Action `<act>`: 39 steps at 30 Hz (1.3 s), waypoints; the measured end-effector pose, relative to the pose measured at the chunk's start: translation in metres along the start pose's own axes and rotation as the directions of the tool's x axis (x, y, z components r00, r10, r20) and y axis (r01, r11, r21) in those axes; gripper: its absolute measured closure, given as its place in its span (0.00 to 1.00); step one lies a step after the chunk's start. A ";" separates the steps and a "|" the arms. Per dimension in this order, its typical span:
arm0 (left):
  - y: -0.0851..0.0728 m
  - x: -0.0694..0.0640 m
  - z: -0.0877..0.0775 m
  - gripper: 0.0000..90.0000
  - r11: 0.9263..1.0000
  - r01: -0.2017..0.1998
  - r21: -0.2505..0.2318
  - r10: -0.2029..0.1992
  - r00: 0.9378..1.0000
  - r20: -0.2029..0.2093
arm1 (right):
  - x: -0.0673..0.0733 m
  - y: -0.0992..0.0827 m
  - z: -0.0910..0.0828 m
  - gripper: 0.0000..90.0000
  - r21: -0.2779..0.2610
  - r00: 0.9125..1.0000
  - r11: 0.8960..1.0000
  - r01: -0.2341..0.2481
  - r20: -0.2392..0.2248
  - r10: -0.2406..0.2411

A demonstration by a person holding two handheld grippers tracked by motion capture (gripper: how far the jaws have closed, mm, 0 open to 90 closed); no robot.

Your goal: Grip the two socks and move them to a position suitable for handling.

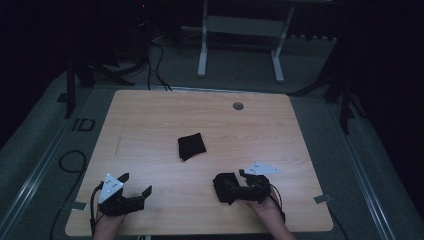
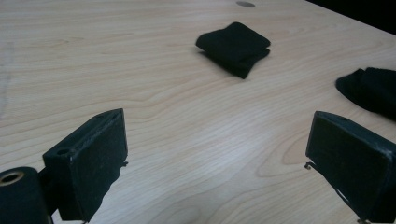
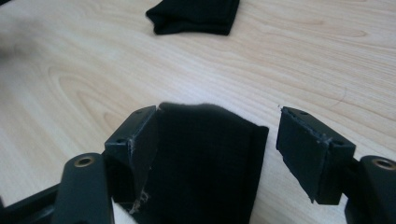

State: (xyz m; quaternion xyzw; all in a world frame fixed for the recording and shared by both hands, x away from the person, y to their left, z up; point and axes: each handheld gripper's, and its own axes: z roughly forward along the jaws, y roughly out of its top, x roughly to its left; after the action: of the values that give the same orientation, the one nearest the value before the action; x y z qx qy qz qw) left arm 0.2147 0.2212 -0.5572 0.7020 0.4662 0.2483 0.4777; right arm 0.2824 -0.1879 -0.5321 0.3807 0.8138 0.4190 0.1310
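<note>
2 folded black cloths on worktop (image 1: 150, 115): 1 (image 1: 191, 146) laid mid-table; 1 (image 1: 224, 187) near front edge between spread jaws of right gripper (image 1: 231, 189), apparently set down. Left gripper (image 1: 136, 185) spread, idle.

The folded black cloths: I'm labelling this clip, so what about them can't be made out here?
- Near cloth: in the right gripper view its lower part is cut off by the frame's bottom edge.
- Same cloth: in the high view the right gripper covers part of it.
- Middle cloth: too dark to count its folds.
</note>
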 end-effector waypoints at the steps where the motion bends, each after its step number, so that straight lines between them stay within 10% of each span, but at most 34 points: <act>1: 0.000 -0.001 0.001 0.06 1.000 0.000 0.003 0.000 1.000 0.006 | 0.001 -0.002 0.002 0.34 0.018 1.000 1.000 0.005 -0.007 -0.005; 14: 0.004 -0.024 0.024 0.06 0.998 -0.013 0.062 0.006 0.994 0.110 | 0.009 -0.018 0.027 0.83 0.118 0.994 0.987 0.112 -0.015 -0.111; 19: 0.007 -0.035 0.034 0.16 0.995 -0.052 0.089 0.040 0.989 0.139 | 0.009 -0.013 0.023 0.86 0.089 0.997 0.994 0.061 -0.051 -0.057; 25: 0.016 -0.053 0.050 0.26 0.990 -0.092 0.105 0.060 0.960 0.272 | 0.024 0.006 -0.002 0.86 -0.004 0.987 0.995 0.099 -0.126 -0.098; 26: 0.021 -0.058 0.057 0.26 0.989 -0.105 0.106 0.064 0.942 0.329 | 0.028 0.010 -0.006 0.86 -0.010 0.984 0.994 0.110 -0.140 -0.110; 30: 0.030 -0.071 0.069 0.44 0.984 -0.161 0.082 0.112 0.901 0.420 | 0.043 0.020 -0.019 0.86 -0.042 0.968 0.989 0.140 -0.205 -0.145; 31: 0.030 -0.071 0.069 0.46 0.984 -0.161 0.082 0.112 0.901 0.420 | 0.043 0.020 -0.019 0.86 -0.042 0.968 0.989 0.140 -0.205 -0.145; 32: 0.035 -0.078 0.071 0.46 0.982 -0.178 0.055 0.134 0.881 0.454 | 0.046 0.020 -0.020 0.86 -0.045 0.966 0.987 0.154 -0.204 -0.160; 36: 0.043 -0.084 0.073 0.47 0.984 -0.175 0.023 0.137 0.841 0.524 | 0.049 0.020 -0.019 0.86 -0.035 0.962 0.983 0.183 -0.198 -0.186; 37: 0.043 -0.084 0.073 0.48 0.984 -0.175 0.023 0.137 0.841 0.524 | 0.049 0.020 -0.019 0.86 -0.035 0.962 0.983 0.183 -0.198 -0.186; 39: 0.045 -0.086 0.075 0.50 0.985 -0.174 0.018 0.133 0.812 0.568 | 0.049 0.019 -0.019 0.86 -0.033 0.961 0.983 0.183 -0.206 -0.186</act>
State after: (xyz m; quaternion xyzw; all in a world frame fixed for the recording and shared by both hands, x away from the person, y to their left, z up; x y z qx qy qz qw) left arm 0.2548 0.1064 -0.5396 0.7953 0.2543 0.0514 0.5479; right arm 0.2493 -0.1567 -0.5002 0.2564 0.8521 0.4481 0.0864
